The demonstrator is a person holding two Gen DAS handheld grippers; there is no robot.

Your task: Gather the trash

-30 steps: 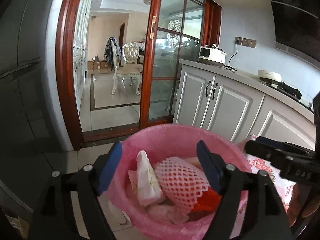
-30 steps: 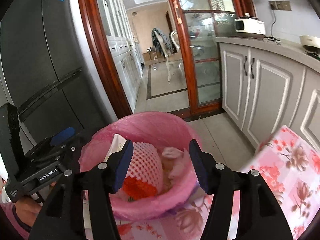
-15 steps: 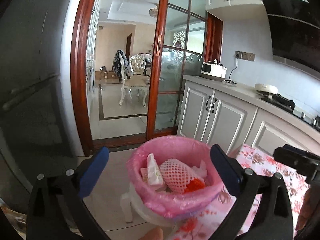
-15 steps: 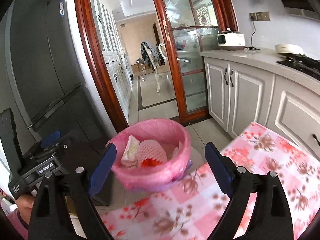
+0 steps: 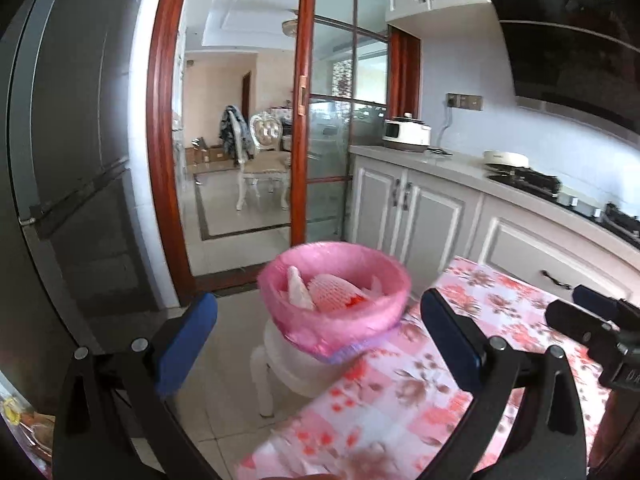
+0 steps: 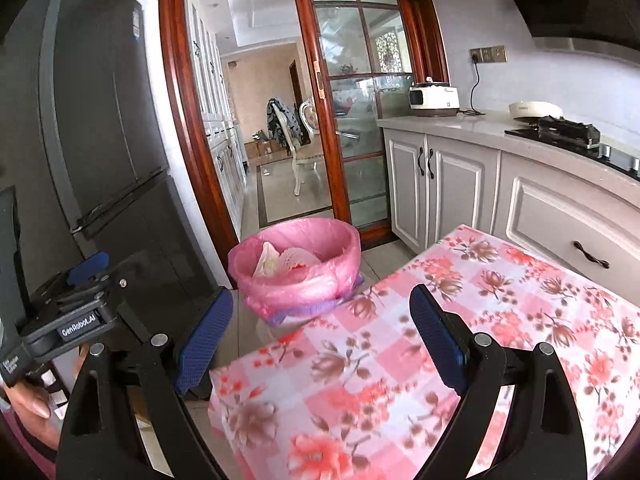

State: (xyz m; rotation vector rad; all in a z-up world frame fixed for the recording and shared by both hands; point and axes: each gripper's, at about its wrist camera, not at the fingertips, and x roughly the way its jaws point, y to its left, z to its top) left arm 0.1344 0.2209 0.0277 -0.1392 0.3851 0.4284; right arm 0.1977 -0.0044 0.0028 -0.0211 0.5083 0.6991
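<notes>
Beside the table's far-left corner stands the bin (image 6: 296, 268), pink-lined, on the floor in front of the fridge (image 6: 80, 120); its near rim sits just past the tablecloth edge. Inside: a white foam net (image 5: 332, 294), a crumpled white wrapper (image 5: 298, 290), something red-orange beneath.

Left gripper (image 5: 318, 340): jaws spread wide, nothing between them, hovering off the table's left edge and pointed at the bin. Right gripper (image 6: 322, 338): jaws likewise wide apart and empty, over the table (image 6: 500, 300) near its left edge.

Step, as judged: trash sits in the bin, both claws are free, so this looks like the gap between drops or the close of the job. Visible tablecloth carries no loose trash in either view. Next move would call for finding another piece, if any is left; turn the cameras toward the near and right parts of the table first.

Hard to read:
- Near edge of the table is blurred in both views; small scraps could hide in the floral print.
- Bin's lower half is cut off by the table edge in the right view; a white stool-like base shows under it in the left view.
- Red-orange item unidentifiable.
- Floor behind the bin is hidden.
</notes>
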